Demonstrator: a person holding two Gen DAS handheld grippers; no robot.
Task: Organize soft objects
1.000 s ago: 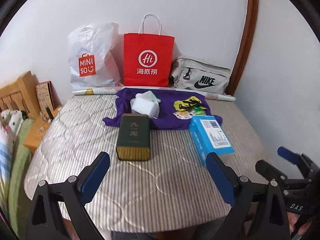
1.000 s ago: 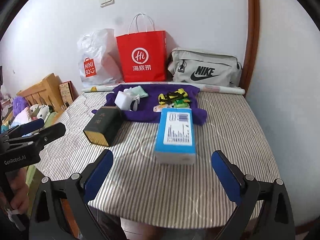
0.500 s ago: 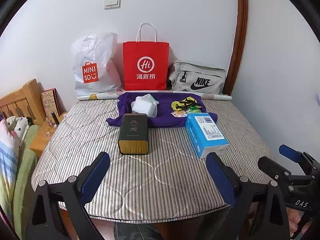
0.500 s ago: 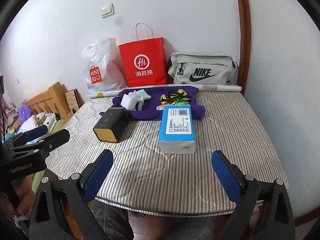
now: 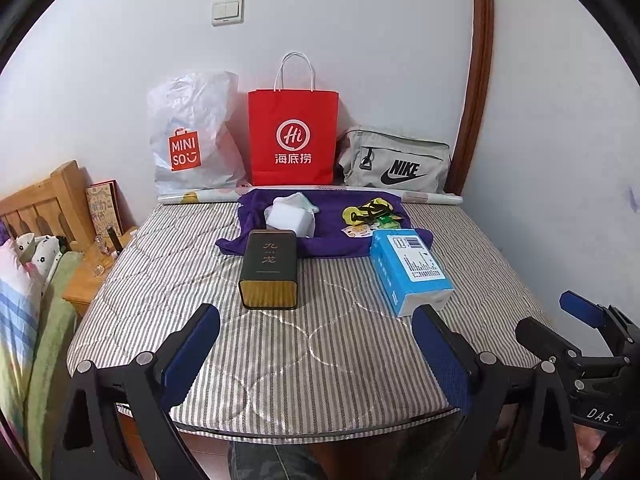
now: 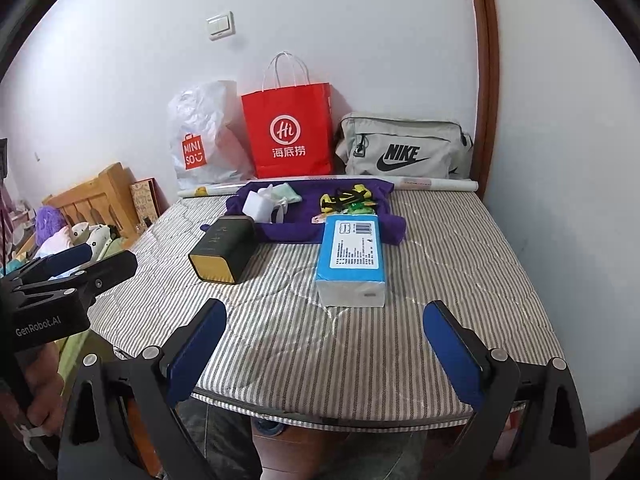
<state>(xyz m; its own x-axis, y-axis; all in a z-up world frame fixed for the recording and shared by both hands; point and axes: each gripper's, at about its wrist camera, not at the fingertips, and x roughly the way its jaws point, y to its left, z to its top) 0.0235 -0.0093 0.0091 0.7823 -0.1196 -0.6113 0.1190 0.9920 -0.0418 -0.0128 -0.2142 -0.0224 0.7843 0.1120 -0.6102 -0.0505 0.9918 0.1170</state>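
A purple cloth [image 5: 332, 236] [image 6: 304, 228] lies at the back of the striped padded table [image 5: 280, 344] [image 6: 320, 340]. On it sit a white pouch [image 5: 290, 220] [image 6: 258, 206] and small yellow and green packets [image 5: 370, 216] [image 6: 346, 200]. A dark green tin [image 5: 270, 274] [image 6: 222, 250] and a blue tissue pack [image 5: 410, 270] [image 6: 352, 260] lie in front of the cloth. My left gripper [image 5: 316, 356] and right gripper [image 6: 320, 354] are both open and empty, held at the table's near edge.
A white MINISO bag [image 5: 192, 140], a red paper bag [image 5: 292, 136] and a grey Nike bag [image 5: 396, 164] stand against the back wall behind a rolled poster [image 5: 200, 196]. A wooden headboard [image 5: 44, 204] and bedding are at the left. A wall is at the right.
Both grippers have drawn back from the table, so the objects look farther off and the near table edge now shows. Nothing on the table has moved.
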